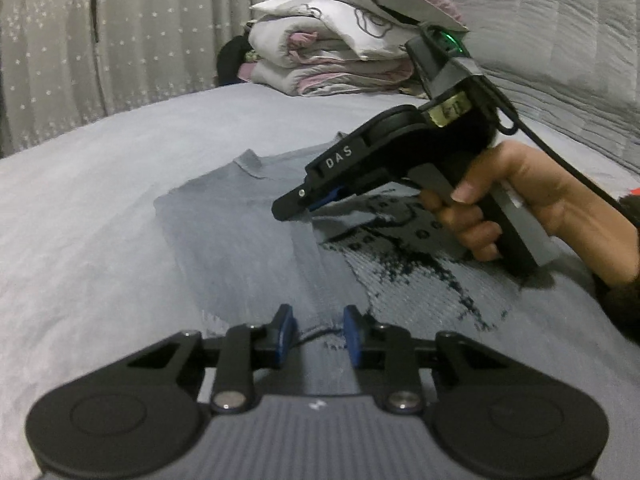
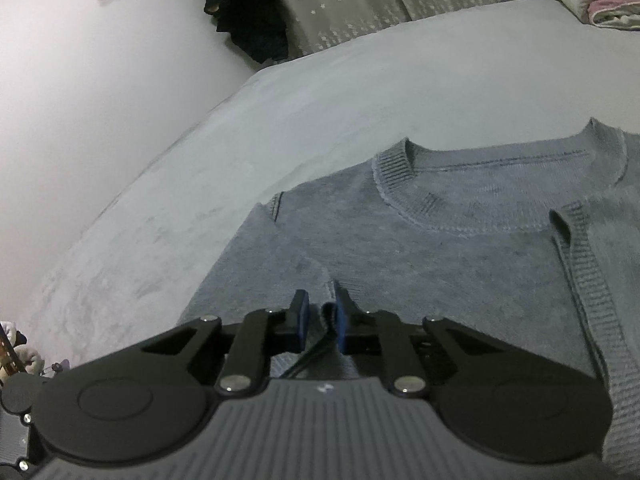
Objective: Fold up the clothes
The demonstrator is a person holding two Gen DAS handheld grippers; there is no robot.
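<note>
Right wrist: sweater [image 2: 460, 240] fold btwn right claw [image 2: 322, 322] pads.

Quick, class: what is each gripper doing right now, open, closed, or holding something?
Left gripper: open, low over the grey sweater, gripping nothing.
Right gripper: partly open, a sweater fold between its fingers, not clamped.

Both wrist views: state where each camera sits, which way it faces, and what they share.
Left wrist: rides the left gripper, low over the bed, facing the grey sweater, stacked bedding and curtain; the right gripper and the hand holding it show.
Right wrist: rides the right gripper, facing the sweater's collar, bed edge and wall; only its own fingers show, with a knit fold between them.
Shared: sweater, bed, curtain, bedding.
</note>
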